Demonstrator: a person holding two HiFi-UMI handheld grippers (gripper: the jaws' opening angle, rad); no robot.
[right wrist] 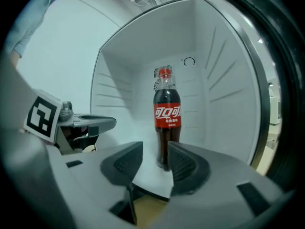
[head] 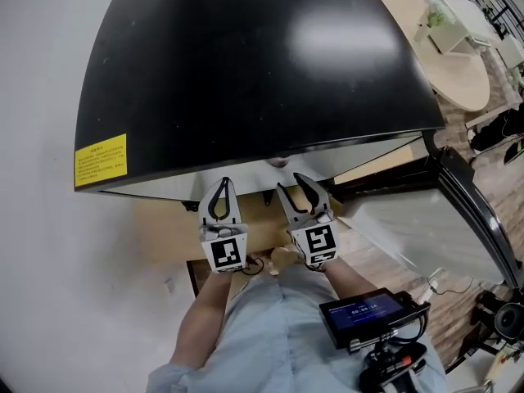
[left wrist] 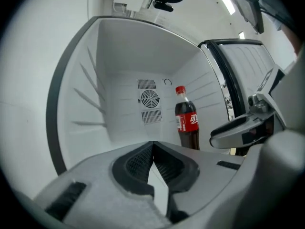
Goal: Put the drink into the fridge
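While the cola bottle [right wrist: 167, 111] stands upright inside the fridge [right wrist: 228, 80] | right tool [right wrist: 156, 148] released, bottle ahead, untouched | left tool [left wrist: 153, 146] clenched, empty

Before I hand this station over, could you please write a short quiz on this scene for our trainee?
1. True or false: the cola bottle stands upright inside the fridge.
2. The left gripper has its jaws: A) together, B) wide apart, C) closed on the bottle.
3. What, if anything, does the right gripper hold?

Key:
1. True.
2. A.
3. Nothing. Its jaws stand apart, and the bottle stands farther back in the fridge.
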